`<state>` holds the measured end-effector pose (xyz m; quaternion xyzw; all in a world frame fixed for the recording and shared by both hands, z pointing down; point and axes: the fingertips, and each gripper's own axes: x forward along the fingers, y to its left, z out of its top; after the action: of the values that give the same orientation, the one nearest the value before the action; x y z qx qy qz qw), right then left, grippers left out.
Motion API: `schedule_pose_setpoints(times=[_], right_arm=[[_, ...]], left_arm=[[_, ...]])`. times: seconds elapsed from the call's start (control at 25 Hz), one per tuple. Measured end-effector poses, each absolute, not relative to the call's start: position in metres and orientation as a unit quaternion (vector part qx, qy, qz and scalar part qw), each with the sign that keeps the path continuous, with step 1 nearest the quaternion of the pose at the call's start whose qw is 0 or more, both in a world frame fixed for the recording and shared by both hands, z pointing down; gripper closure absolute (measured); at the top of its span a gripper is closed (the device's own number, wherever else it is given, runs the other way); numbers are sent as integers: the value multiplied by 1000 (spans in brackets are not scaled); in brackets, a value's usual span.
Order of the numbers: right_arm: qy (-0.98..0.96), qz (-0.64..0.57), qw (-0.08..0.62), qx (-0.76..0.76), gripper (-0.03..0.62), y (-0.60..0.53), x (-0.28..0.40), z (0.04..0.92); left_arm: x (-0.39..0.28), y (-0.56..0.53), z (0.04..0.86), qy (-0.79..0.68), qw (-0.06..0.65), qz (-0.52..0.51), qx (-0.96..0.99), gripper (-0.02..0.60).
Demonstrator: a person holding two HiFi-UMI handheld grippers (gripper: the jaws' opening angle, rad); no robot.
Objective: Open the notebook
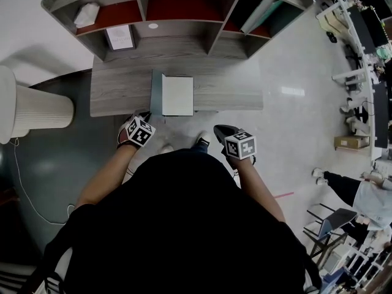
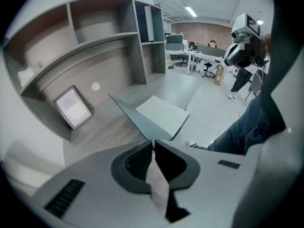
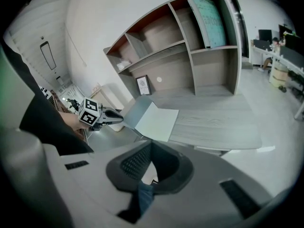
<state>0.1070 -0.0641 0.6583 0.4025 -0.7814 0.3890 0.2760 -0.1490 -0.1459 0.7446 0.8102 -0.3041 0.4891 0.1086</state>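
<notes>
The notebook [image 1: 177, 95] lies open at the front edge of the wooden desk [image 1: 239, 90], cover [image 1: 157, 94] tilted up on the left. The left gripper [image 2: 153, 142] is pressed together, seemingly pinching that cover's near corner. The right gripper [image 3: 151, 144] hangs off the desk by the person's body, jaws together on nothing.

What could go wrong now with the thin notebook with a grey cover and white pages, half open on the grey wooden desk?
1. The left gripper appears to pinch only the near corner of the grey cover, which stands half raised; it may slip out and fall shut.
2. The white-paged notebook lies at the front edge of the grey wooden desk; a pull toward the person might drag it off, as the shut right gripper holds nothing down.
</notes>
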Motion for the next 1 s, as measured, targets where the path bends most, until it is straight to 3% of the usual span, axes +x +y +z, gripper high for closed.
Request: schedule_pose_setpoints(times=[0.4, 1.0], right_arm=[[-779, 385, 278, 410, 592, -57, 107, 654], [-783, 366, 274, 422, 592, -60, 112, 638]], left_arm=[[-177, -148, 760, -330, 150, 483, 797, 555], [-190, -139, 753, -337, 156, 475, 798, 555]])
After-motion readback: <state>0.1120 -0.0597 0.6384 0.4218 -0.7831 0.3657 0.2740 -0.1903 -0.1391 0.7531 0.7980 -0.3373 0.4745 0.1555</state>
